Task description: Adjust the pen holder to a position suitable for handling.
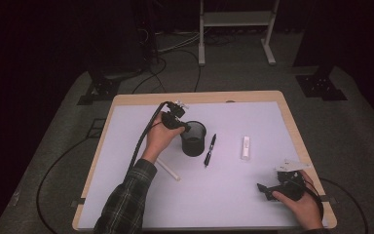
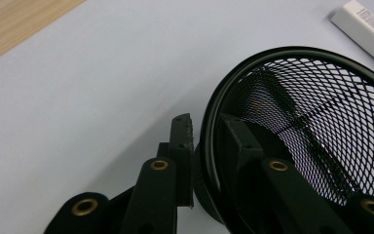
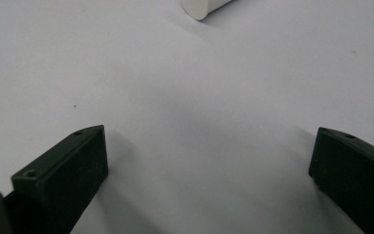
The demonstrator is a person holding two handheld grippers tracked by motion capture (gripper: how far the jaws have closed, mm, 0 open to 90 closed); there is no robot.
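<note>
1. While my left tool (image 2: pixel 202 146) clamps its rim, one jaw inside and one outside, the black mesh cup (image 1: pixel 194 139) stands round and open-topped at the frame's centre.
2. My right tool (image 3: pixel 209 161) gapes wide, holding nothing.

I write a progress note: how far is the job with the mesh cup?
Done: the left tool is clamped on the rim of the upright mesh cup. In hand: only this hold. Left: the black pen, white stick and white eraser lie on the mat; the right tool rests open.
</note>
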